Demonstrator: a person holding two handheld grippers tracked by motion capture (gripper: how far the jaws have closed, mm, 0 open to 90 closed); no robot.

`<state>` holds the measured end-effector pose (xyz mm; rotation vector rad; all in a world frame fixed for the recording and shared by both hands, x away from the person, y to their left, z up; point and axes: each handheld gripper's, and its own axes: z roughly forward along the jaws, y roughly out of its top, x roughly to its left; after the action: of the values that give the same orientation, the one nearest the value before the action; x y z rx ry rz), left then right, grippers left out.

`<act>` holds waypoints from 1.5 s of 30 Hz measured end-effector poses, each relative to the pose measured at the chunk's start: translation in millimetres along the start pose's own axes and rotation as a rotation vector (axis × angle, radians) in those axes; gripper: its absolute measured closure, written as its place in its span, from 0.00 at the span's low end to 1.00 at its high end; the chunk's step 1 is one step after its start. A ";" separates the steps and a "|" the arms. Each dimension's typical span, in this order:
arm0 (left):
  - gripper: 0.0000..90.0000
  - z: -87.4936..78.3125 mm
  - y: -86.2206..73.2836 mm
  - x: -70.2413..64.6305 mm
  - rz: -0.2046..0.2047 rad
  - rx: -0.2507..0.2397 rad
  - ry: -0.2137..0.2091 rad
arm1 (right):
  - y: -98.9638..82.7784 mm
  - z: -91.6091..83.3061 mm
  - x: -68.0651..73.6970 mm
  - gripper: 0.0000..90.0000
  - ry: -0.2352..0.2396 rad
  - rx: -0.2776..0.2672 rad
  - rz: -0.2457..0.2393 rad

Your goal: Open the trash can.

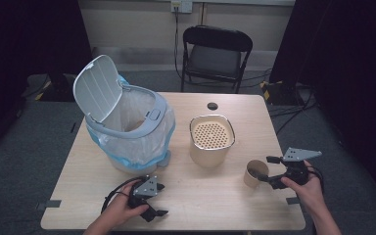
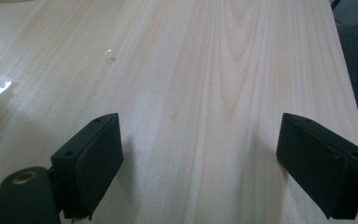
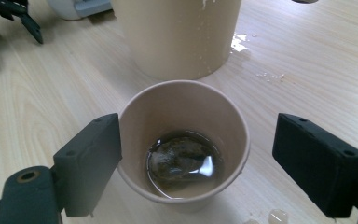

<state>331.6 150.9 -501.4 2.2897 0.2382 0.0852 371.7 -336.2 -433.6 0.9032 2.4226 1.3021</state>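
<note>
— Paper cup (image 3: 184, 140): where is it?
— Upright on the counter (image 1: 215, 191), near the right edge, just in front of the beige strainer canister (image 1: 212, 139). It holds a little liquid with a soaked tea bag (image 3: 182, 156) at the bottom.
— And the right hand-held gripper (image 3: 198, 158)?
— Jaws spread wide, one on each side of the cup; the left jaw is at the rim, the right stands apart. Nothing gripped.
— The left hand-held gripper (image 2: 200, 154)?
— Also wide apart, over bare counter, holding nothing, near the lidded bin (image 1: 127, 122).

A lidded bin (image 1: 127, 122) with its liner stands open on the desk (image 1: 215, 196); a black chair (image 1: 215, 54) waits behind.
</note>
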 end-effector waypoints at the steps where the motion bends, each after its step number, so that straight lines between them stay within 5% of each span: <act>1: 0.15 -0.1 0.1 0.1 0.001 0.001 0.001 | -0.9 0.0 0.1 0.16 0.002 -0.004 0.005; 28: 0.15 0.0 0.0 0.1 0.002 0.000 0.002 | -19.1 5.6 6.6 0.16 0.045 -0.015 0.029; 37: 0.15 0.1 -0.1 0.0 -0.001 -0.001 0.000 | -35.9 24.0 11.5 0.16 0.013 -0.052 0.081; 45: 0.15 0.1 0.0 0.0 0.000 -0.001 0.000 | -43.8 36.2 15.2 0.17 -0.061 -0.056 0.060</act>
<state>331.7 150.9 -501.4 2.2886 0.2381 0.0859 359.6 -320.6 -489.0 0.9928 2.3185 1.3361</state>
